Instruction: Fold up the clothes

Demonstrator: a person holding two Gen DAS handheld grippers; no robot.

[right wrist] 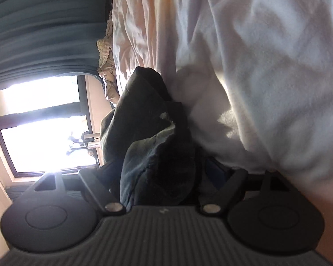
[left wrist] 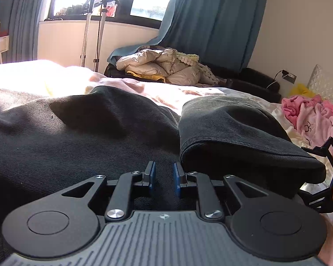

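A black garment (left wrist: 77,137) lies spread over the bed, with one part folded over into a thick flap (left wrist: 237,133) at the right. My left gripper (left wrist: 164,175) hovers low over the black cloth, its blue-padded jaws a little apart with nothing between them. My right gripper (right wrist: 162,177) is rolled on its side and holds a bunch of the same black garment (right wrist: 153,133) between its jaws; the cloth hides the fingertips. Part of the right gripper's frame shows at the right edge of the left wrist view (left wrist: 328,177).
The bed has a pale, rumpled sheet (right wrist: 255,66). A pink garment (left wrist: 315,115) lies at the right of the bed. A beige padded jacket (left wrist: 162,64) sits on a dark seat beyond the bed. Blue curtains (left wrist: 211,22), a window and a metal stand (left wrist: 86,28) are behind.
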